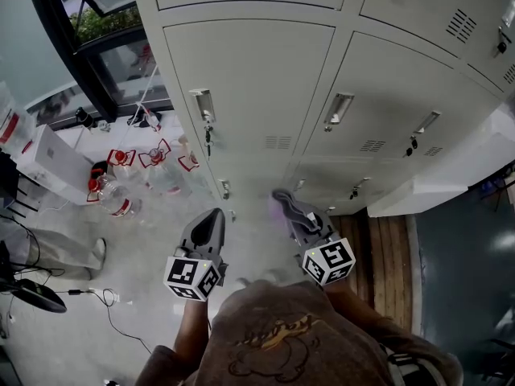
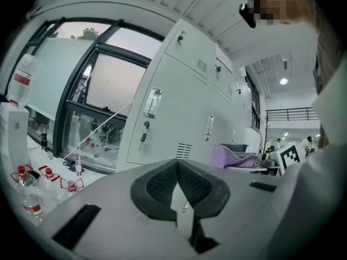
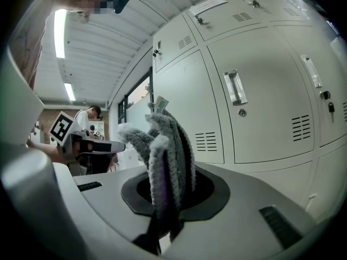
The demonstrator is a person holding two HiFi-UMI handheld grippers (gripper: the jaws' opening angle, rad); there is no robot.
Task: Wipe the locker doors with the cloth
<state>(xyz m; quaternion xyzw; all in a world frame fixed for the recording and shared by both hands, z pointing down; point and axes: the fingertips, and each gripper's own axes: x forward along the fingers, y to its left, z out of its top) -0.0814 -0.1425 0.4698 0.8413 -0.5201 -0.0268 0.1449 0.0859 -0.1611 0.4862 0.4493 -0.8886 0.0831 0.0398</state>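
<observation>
A brown printed shirt (image 1: 282,340) fills the bottom of the head view, and both grippers are held out ahead of it before a bank of pale grey lockers (image 1: 257,79). The cloth (image 1: 288,203), grey with a purple side, is clamped in the right gripper (image 1: 299,218). In the right gripper view it is seen bunched in folds, standing up out of the clenched jaws. It is held near the lower doors, at the seam between two columns; contact with a door cannot be made out. The left gripper (image 1: 214,214) is held just beside it, to the left and apart from the cloth. Its jaws are seen drawn together to a point in the left gripper view, with nothing between them. A marker cube (image 1: 193,278) is carried on each gripper, nearest the body. A key (image 1: 208,135) is seen hanging from the lock of the door above the left gripper. Bottles (image 1: 121,203) with red caps are grouped on the floor (image 1: 153,248) left of the lockers, below a dark-framed window (image 1: 113,47). Cables (image 1: 105,300) are laid across the floor at lower left.
</observation>
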